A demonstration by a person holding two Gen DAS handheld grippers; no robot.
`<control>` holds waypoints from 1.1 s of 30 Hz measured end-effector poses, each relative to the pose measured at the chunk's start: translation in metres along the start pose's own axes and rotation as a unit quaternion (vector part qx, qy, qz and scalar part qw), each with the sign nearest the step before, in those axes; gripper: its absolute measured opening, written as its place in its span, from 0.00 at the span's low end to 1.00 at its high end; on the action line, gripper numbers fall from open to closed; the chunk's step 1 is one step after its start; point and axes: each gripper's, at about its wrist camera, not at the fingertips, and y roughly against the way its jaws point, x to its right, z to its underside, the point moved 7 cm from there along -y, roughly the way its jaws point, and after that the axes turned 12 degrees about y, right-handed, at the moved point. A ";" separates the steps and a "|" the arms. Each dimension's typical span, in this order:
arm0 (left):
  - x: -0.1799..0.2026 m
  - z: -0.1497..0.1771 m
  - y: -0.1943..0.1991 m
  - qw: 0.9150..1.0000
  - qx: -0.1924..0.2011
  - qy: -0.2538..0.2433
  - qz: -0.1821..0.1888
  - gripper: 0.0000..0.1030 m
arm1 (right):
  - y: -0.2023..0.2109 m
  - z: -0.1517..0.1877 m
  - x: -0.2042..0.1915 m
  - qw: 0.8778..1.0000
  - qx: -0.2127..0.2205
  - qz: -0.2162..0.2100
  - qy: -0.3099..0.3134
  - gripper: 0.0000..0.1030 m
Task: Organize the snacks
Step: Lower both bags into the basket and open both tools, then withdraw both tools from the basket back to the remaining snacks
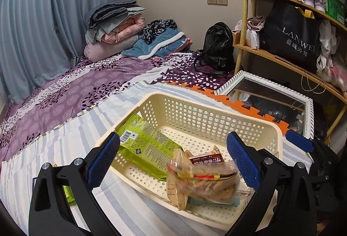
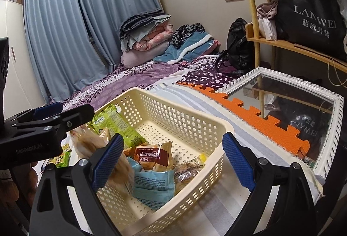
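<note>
**Plastic, foil and cloth on the bed**

The cream basket (image 2: 190,121) is smooth, hard plastic pierced with round holes. The snack packets in it are glossy film: a green packet (image 1: 147,144), a pale blue packet (image 2: 151,186) and a clear crinkled bag (image 1: 206,179). Each gripper, left (image 1: 173,162) and right (image 2: 173,162), is matt black plastic with silvery metal screws and rough, dimpled blue pads (image 2: 238,162). The striped sheet (image 1: 65,144) is soft matt cloth. The orange mat (image 2: 271,125) looks like textured foam. The shelf (image 1: 282,60) is bare wood.
</note>
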 end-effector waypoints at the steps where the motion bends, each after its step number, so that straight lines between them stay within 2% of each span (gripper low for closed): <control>1: -0.001 0.000 0.001 1.000 0.002 -0.001 -0.003 0.97 | 0.001 0.000 -0.001 1.000 0.001 0.000 0.000 0.89; 15: -0.023 -0.006 0.025 1.000 0.022 0.020 -0.006 0.97 | 0.019 -0.008 -0.031 0.999 0.012 -0.018 0.023 0.89; 18: -0.030 -0.005 0.031 0.999 0.025 0.026 -0.009 0.97 | 0.022 -0.009 -0.040 0.999 0.014 -0.023 0.029 0.92; 33: -0.096 0.007 0.061 0.996 0.034 0.066 -0.052 0.97 | 0.026 -0.009 -0.106 0.994 0.005 -0.068 0.082 0.92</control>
